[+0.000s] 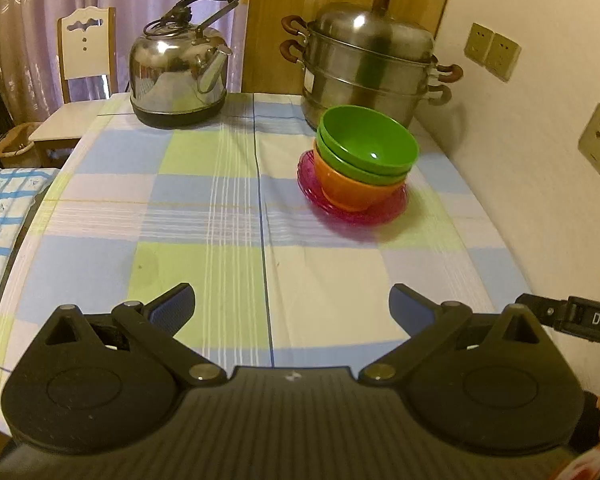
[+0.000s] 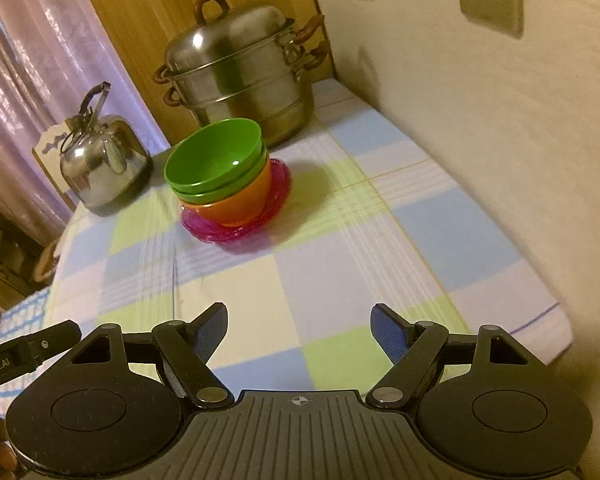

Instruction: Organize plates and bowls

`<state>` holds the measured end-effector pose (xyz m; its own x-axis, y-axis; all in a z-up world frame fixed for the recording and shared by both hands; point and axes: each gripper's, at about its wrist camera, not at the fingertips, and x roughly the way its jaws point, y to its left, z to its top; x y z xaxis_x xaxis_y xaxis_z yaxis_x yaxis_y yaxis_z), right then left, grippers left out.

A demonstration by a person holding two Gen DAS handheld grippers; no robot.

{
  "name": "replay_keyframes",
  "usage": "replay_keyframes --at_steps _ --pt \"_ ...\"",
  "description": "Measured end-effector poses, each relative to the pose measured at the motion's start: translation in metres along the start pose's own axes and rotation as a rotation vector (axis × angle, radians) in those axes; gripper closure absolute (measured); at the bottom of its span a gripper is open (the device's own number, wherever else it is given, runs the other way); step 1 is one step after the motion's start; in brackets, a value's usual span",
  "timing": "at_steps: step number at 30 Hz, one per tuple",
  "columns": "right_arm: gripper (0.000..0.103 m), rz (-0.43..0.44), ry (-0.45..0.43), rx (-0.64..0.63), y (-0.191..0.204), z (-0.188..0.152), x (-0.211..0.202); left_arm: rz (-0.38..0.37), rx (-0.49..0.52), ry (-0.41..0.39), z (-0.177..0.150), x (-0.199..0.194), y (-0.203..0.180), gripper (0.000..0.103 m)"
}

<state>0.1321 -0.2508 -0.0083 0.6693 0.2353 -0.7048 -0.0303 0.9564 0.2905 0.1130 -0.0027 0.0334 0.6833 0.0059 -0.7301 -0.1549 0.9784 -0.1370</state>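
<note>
We hold the left gripper (image 1: 292, 308) and right gripper (image 2: 299, 326) with jaws spread and empty, while the stacked bowls (image 1: 366, 160) rest on the pink plate (image 1: 352, 212) near the tabletop (image 1: 204, 208) far edge.

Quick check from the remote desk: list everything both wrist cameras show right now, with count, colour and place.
green bowls: two, green, nested on top of the stack
orange bowl: one, orange, under the green ones
plate: one, translucent pink, beneath the stack
steamer pot: one, steel, behind the stack near the wall
kettle: one, steel, far left of the table
tablecloth: one, checked blue, green and white
chair: one, white, beyond the table
wall sockets: several, beige, on the wall
left tool: black, blue pads, open, empty
right tool: black, blue pads, open, empty
</note>
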Motion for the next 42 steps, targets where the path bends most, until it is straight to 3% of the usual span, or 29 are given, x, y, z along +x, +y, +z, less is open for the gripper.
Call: replay_keyframes --at_steps 21,33,42 --pt "0.025 -0.038 -0.077 -0.147 0.015 -0.042 -0.043 -0.008 0.007 0.025 -0.037 -0.030 -0.009 0.001" --pt "0.025 -0.033 -0.066 -0.235 0.026 -0.058 -0.045 0.020 0.045 0.016 -0.049 -0.038 -0.012 0.001" --pt "0.025 -0.025 -0.056 -0.232 0.028 -0.061 -0.043 0.029 0.067 0.003 -0.050 -0.037 -0.017 0.000"
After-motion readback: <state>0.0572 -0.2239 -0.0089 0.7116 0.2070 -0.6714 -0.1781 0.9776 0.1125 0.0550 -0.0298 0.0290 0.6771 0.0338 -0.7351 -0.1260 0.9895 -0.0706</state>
